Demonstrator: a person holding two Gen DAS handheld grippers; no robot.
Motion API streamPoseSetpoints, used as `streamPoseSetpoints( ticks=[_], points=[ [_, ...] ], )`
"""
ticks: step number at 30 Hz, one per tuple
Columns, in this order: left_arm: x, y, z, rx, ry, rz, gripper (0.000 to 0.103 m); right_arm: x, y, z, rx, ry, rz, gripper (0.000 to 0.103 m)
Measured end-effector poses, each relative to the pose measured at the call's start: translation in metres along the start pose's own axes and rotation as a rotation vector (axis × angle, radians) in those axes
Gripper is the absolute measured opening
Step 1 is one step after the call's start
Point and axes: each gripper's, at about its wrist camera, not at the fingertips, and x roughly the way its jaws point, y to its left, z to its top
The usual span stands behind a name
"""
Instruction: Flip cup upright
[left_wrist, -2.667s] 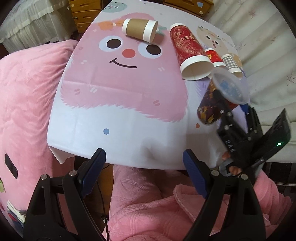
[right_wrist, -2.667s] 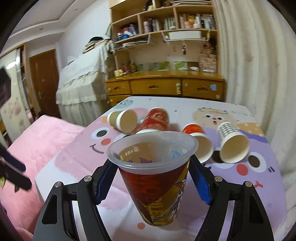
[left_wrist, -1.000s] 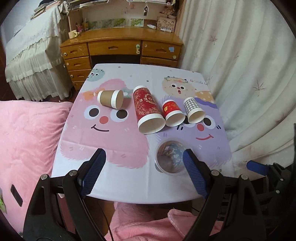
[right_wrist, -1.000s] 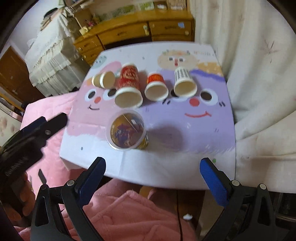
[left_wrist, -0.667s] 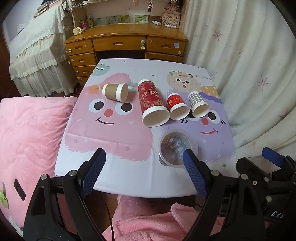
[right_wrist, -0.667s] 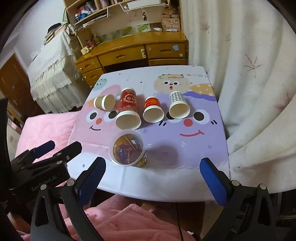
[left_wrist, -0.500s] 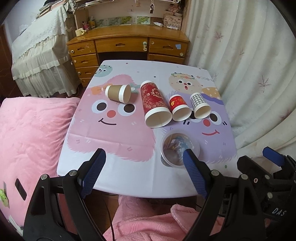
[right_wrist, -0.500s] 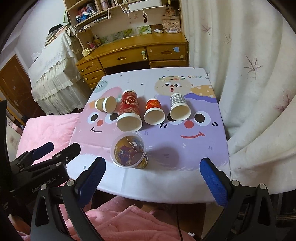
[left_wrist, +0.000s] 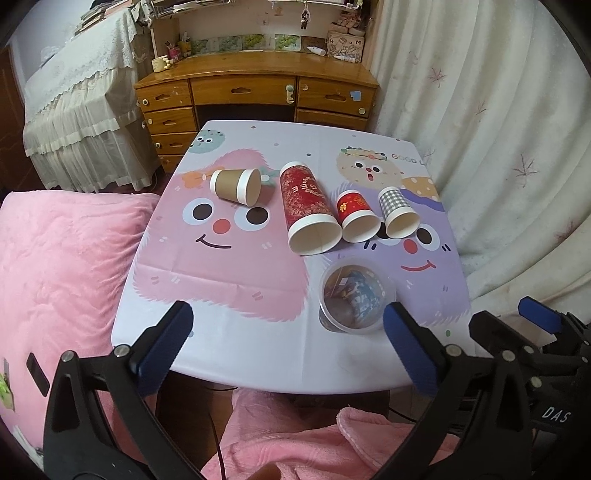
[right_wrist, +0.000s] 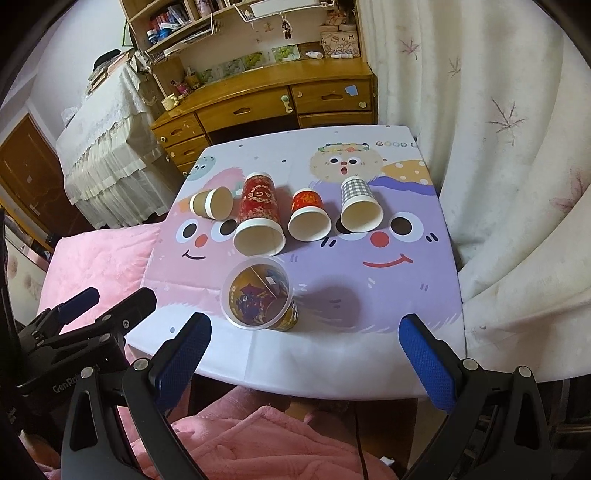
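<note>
- Two views are reaching you. Through the left wrist, your clear plastic cup (left_wrist: 357, 295) with its colourful printed sleeve is standing upright near the cartoon tablecloth's (left_wrist: 236, 273) front edge, while your left gripper (left_wrist: 283, 339) is hanging wide open and empty.
- Behind it, four paper cups (left_wrist: 313, 210) are lying on their sides.
- Through the right wrist, your right gripper (right_wrist: 301, 350) is gaping empty before the cup (right_wrist: 258, 295); only here are the bookshelves (right_wrist: 177, 26) showing.

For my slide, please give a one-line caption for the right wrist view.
Open right claw faces one upright cup before four cups lying sideways on the table.
</note>
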Motion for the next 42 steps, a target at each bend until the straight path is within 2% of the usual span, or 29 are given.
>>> streamPoseSetpoints(
  ticks=[11, 42],
  points=[
    [0.001, -0.005, -0.001, -0.001, 0.003, -0.008, 0.102, -0.009, -0.003, -0.003, 0.005, -0.028, -0.012, 0.103],
    [0.003, -0.009, -0.014, -0.002, 0.004, 0.011, 0.102, -0.004, 0.002, -0.009, -0.020, 0.012, 0.009, 0.103]
  ],
)
